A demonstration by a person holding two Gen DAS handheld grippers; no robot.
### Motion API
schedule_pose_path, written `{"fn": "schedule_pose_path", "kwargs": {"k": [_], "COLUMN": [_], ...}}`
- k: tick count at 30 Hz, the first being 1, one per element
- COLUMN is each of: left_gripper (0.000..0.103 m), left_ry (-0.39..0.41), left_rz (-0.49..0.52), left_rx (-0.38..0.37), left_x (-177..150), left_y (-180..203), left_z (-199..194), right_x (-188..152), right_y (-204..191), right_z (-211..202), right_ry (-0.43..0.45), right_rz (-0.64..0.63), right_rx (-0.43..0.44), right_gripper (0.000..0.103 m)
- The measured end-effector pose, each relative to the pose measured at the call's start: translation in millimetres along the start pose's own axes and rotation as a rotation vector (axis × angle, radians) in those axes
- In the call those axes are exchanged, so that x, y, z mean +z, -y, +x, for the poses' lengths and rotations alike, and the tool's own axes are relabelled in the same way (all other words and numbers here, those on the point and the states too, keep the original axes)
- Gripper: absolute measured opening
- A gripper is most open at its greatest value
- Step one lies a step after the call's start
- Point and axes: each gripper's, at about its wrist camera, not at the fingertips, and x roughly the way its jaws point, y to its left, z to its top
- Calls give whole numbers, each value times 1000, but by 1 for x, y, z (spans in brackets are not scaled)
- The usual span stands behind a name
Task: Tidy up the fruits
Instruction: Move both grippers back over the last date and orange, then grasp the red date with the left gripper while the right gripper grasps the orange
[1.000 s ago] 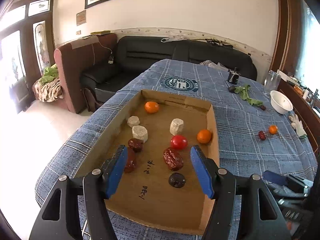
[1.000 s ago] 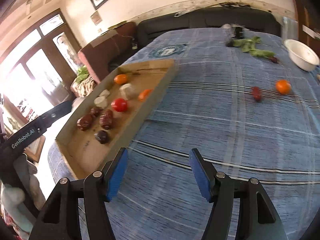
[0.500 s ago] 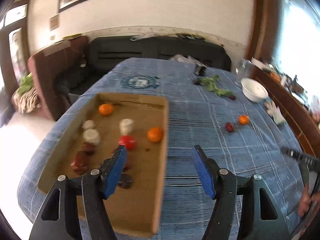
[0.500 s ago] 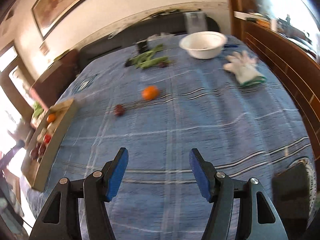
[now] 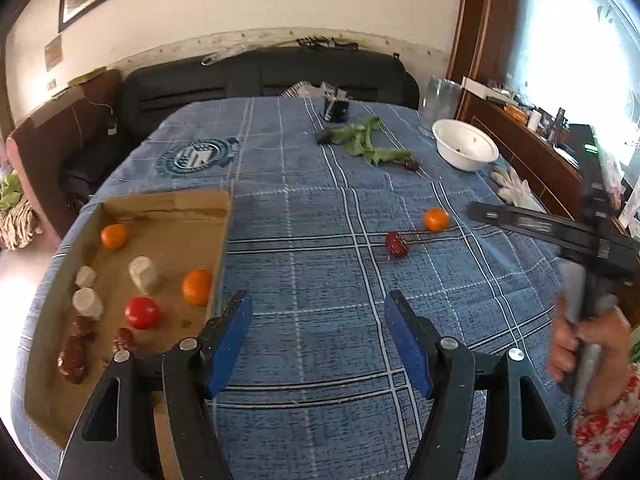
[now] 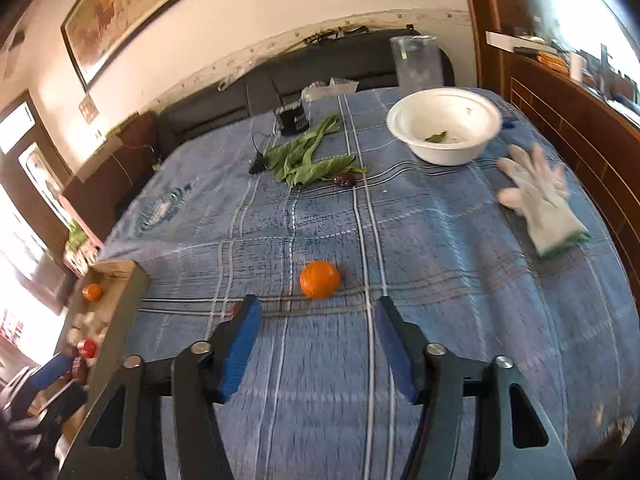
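A cardboard tray (image 5: 168,204) at the table's left holds two oranges, a red tomato (image 5: 141,312), white chunks and dark red dates. A loose orange (image 5: 437,219) and a red date (image 5: 396,244) lie on the blue cloth to the right. My left gripper (image 5: 320,332) is open and empty over the cloth beside the tray's right wall. My right gripper (image 6: 316,340) is open and empty, just short of the loose orange (image 6: 319,279). The date is mostly hidden behind its left finger. The tray (image 6: 120,304) shows at the left edge.
A white bowl (image 6: 444,128), green leaves (image 6: 312,156) with a dark fruit, a small black box (image 6: 294,118), a clear jar (image 6: 416,62) and a white glove (image 6: 540,200) lie at the table's far side and right. A wooden cabinet runs along the right. A sofa stands behind.
My left gripper has swung right, off the tray and over the cloth. My right gripper has moved forward to just short of the loose orange. Both have stayed open.
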Motion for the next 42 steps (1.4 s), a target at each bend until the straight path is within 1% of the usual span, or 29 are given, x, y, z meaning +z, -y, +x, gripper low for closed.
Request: {"fn": "schedule_pose_path", "kwargs": {"k": [1, 3, 6, 12, 15, 17, 20, 23, 26, 27, 28, 30, 31, 33, 35, 36, 38, 39, 42], "left_gripper": [73, 77, 77, 77, 77, 77, 77, 76, 70, 66, 58, 51, 51, 48, 32, 22, 22, 22, 22], "left_ry": [-2, 10, 3, -56, -78, -82, -89, -86, -71, -78, -92, -127, -110, -113, -114, -117, -117, -112, -92], "left_rz": [4, 15, 34, 49, 48, 55, 56, 51, 75, 83, 87, 85, 92, 84, 74, 70, 53, 46, 28], "left_rx": [-5, -11, -2, -38, -52, -60, -71, -99, -128, -140, -159, -198, -199, -222, -234, -239, -256, -254, -246], "left_x": [2, 6, 14, 25, 32, 37, 42, 43, 42, 40, 39, 36, 36, 37, 36, 36, 36, 36, 37], "left_y": [2, 6, 15, 34, 43, 49, 56, 58, 61, 63, 64, 65, 66, 66, 64, 63, 59, 58, 51], "left_z": [4, 9, 28, 75, 96, 108, 125, 133, 136, 139, 143, 151, 150, 151, 153, 153, 153, 152, 148], "right_x": [1, 4, 8, 11, 12, 11, 11, 10, 9, 9, 8, 7, 7, 5, 4, 4, 4, 4, 3], "right_y": [0, 3, 9, 6, 4, 5, 10, 12, 12, 12, 11, 10, 8, 4, 2, 3, 5, 7, 9], "right_z": [9, 31, 47, 68, 69, 69, 67, 61, 59, 60, 62, 66, 67, 67, 67, 66, 65, 64, 61], "right_ry": [-9, -33, -53, -79, -69, -67, -69, -58, -52, -55, -59, -66, -58, -51, -45, -44, -42, -43, -46], "right_rz": [-3, 7, 33, 10, -17, -22, 5, 5, 3, 2, 1, -6, -17, -40, -45, -40, -18, -9, 2], "right_rx": [-14, -30, -11, 25, 17, 4, 19, 14, 14, 18, 22, 25, 17, -1, -10, -10, 6, 14, 26], "right_gripper": [51, 50, 50, 49, 49, 40, 38, 38, 38, 38, 38, 38, 38, 38, 38, 38, 37, 36, 36]}}
